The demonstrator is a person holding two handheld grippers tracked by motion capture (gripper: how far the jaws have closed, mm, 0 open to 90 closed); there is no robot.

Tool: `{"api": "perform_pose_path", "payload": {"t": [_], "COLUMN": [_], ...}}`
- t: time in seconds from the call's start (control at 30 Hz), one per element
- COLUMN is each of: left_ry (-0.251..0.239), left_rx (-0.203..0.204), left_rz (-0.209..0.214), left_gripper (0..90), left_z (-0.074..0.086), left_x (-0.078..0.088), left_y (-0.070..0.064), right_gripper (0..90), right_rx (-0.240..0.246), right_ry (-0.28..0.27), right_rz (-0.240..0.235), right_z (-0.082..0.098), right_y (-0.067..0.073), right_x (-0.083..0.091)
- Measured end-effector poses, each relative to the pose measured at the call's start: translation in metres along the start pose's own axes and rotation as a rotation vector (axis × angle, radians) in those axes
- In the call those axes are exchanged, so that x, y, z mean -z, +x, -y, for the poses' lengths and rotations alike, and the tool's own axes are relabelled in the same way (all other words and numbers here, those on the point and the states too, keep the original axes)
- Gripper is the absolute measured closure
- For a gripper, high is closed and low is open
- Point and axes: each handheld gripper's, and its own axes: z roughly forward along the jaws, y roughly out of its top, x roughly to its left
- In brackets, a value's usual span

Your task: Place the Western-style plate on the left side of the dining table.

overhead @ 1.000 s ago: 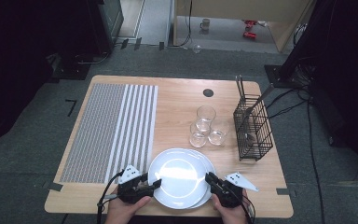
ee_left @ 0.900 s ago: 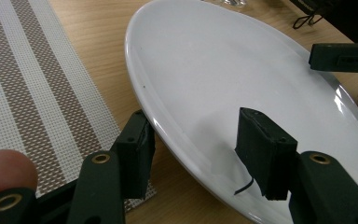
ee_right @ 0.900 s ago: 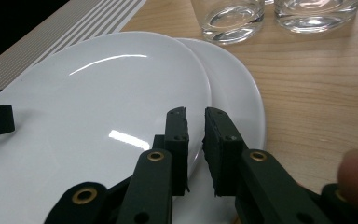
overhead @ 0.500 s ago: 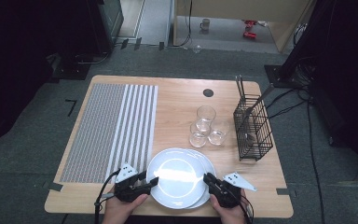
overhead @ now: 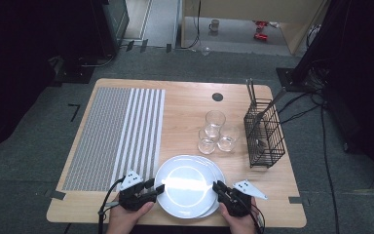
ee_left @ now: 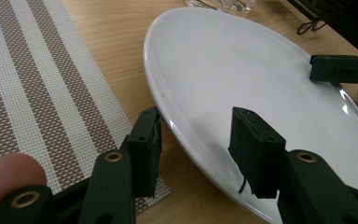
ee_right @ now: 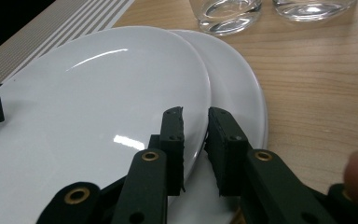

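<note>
Two white plates lie stacked near the table's front edge. The top plate (overhead: pixel 185 187) (ee_left: pixel 242 70) (ee_right: pixel 98 93) sits offset to the left of the lower plate (overhead: pixel 219 171) (ee_right: pixel 240 79). My left gripper (overhead: pixel 154 188) (ee_left: pixel 200 140) is open at the top plate's left rim, with one jaw outside the rim and the other over the plate. On the right rim, my right gripper (overhead: pixel 219 188) (ee_right: pixel 196 126) is shut on the top plate's edge. Each gripper's jaw tip also shows across the plate in the other gripper's view.
A striped woven placemat (overhead: pixel 117 129) covers the left part of the wooden table (overhead: pixel 185 105). Three clear glasses (overhead: pixel 215 120) (overhead: pixel 207 145) (overhead: pixel 228 141) stand just behind the plates. A black wire basket (overhead: pixel 264 134) is at the right, with a round hole (overhead: pixel 217 96) at the back.
The left gripper has shifted slightly left and toward the near edge at the plate's rim. The right gripper and the plates have hardly moved.
</note>
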Motion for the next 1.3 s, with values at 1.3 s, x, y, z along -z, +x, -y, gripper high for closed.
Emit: {"api": "perform_pose_path", "payload": {"t": [1.3], "left_ry": [-0.040], "left_rx": [0.060], "left_rz": [-0.042], "left_gripper": [63.5], "left_z": [-0.004], "left_x": [0.012], "left_y": [0.010], "right_gripper": [76.5], "right_rx": [0.084], "right_ry": [0.004], "right_rz": [-0.015], "right_z": [0.004], "right_y": [0.018], "right_x": [-0.003]}}
